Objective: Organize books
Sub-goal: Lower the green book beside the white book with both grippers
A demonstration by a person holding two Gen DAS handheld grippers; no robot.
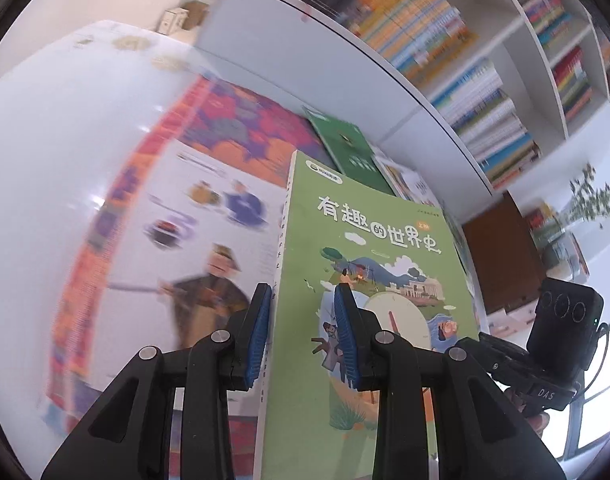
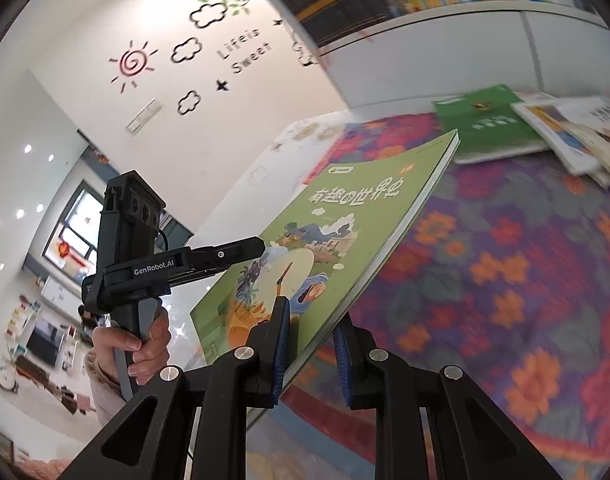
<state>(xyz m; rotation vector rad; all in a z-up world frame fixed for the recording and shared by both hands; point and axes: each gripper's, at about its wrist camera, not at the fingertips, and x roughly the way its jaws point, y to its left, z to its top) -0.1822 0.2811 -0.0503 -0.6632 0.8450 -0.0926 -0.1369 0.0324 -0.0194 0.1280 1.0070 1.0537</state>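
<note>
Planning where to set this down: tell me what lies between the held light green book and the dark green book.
In the right wrist view, only bare flowered cloth separates the light green book from the dark green book.

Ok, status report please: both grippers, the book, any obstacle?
Left gripper, right gripper: both shut on green book. Book lifted over floral cloth. Nothing blocking.

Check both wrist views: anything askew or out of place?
Yes. Beyond the light green book clamped in both grippers, a dark green book and white-covered books lie skewed and overlapping on the floral cloth, not shelved. No damage visible.
</note>
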